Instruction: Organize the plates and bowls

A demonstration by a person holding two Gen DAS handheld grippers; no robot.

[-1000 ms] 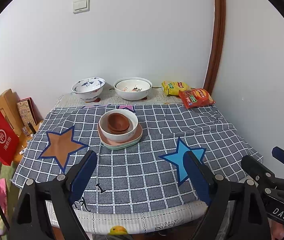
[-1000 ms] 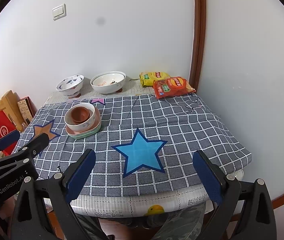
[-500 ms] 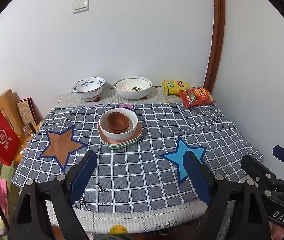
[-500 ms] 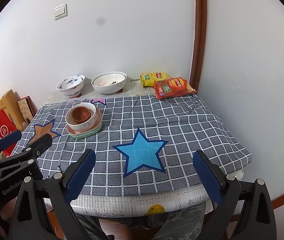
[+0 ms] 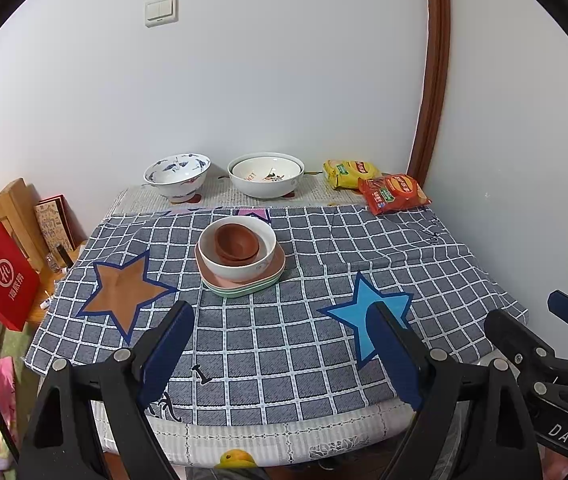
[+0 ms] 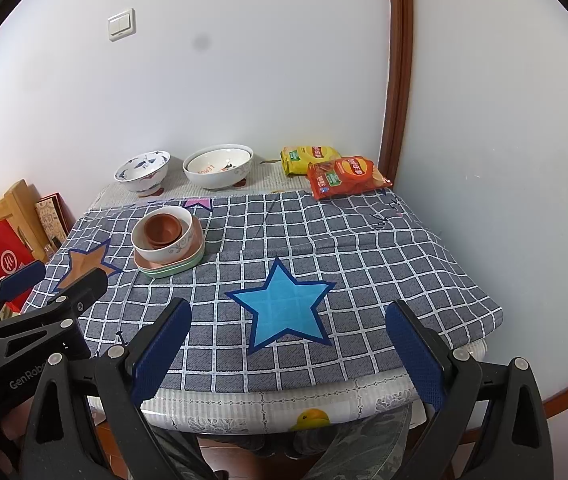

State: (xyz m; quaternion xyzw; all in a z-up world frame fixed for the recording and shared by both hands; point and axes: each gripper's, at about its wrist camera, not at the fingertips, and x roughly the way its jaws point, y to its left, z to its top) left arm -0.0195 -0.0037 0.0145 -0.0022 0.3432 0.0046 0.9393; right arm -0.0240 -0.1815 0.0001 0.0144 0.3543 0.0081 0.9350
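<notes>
On the checked cloth stands a stack: small brown bowls nested in a white bowl, on a pink plate over a green plate. The same stack shows in the right wrist view. At the back stand a blue-patterned bowl and a large white bowl. My left gripper is open over the table's near edge, well short of the stack, nothing between its fingers. My right gripper is open too, empty, above the blue star.
Two snack bags, yellow and red, lie at the back right by the wooden door frame. A red paper bag and a wooden rack stand left of the table. Walls close the back and right sides.
</notes>
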